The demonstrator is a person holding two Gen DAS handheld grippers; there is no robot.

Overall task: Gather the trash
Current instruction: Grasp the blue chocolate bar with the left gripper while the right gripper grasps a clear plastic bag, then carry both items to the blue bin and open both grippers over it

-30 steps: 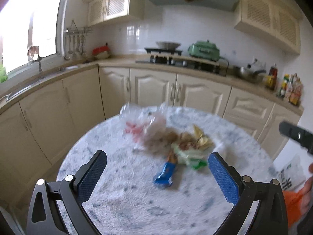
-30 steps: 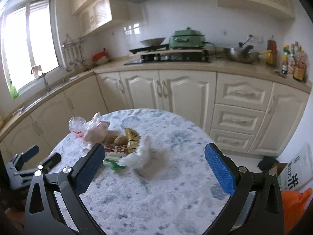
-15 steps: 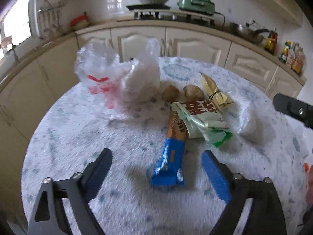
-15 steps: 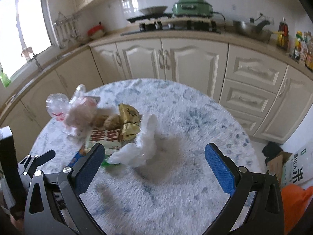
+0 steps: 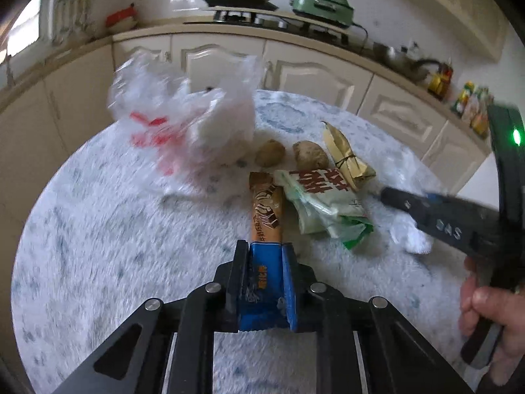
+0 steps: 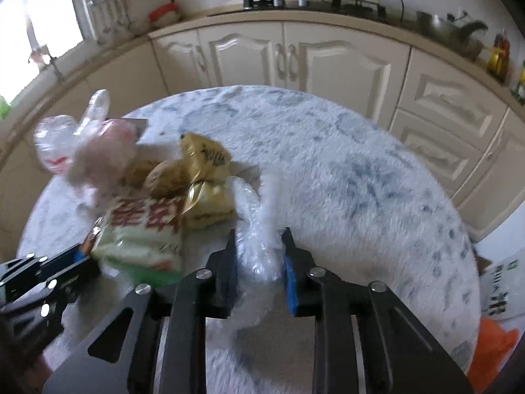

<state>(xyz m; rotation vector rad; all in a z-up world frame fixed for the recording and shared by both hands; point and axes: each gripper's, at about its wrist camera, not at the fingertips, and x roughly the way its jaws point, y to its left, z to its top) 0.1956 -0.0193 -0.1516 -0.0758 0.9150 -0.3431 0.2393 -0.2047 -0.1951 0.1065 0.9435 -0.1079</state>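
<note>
Trash lies in a heap on the round marbled table [image 5: 98, 229]. My left gripper [image 5: 264, 256] is shut on the blue end of a blue-and-orange snack wrapper [image 5: 265, 220]. My right gripper [image 6: 259, 252] is shut on a crumpled clear plastic bag [image 6: 256, 216]; it shows from the side in the left wrist view [image 5: 426, 210]. Beside them lie a green-and-white packet with red characters [image 5: 321, 200], a gold foil wrapper [image 5: 344, 157], two brown lumps [image 5: 288, 154] and a clear bag with red print [image 5: 183, 124].
Cream kitchen cabinets [image 6: 295, 55] curve behind the table, with a hob and green cooker [image 5: 321, 5] on the counter. An orange bag [image 6: 492, 351] and a printed sack [image 6: 502, 289] sit on the floor at the right, past the table's edge.
Both grippers moved down and forward to the heap and shut: the left on the blue-and-orange wrapper, the right on the clear plastic bag.
</note>
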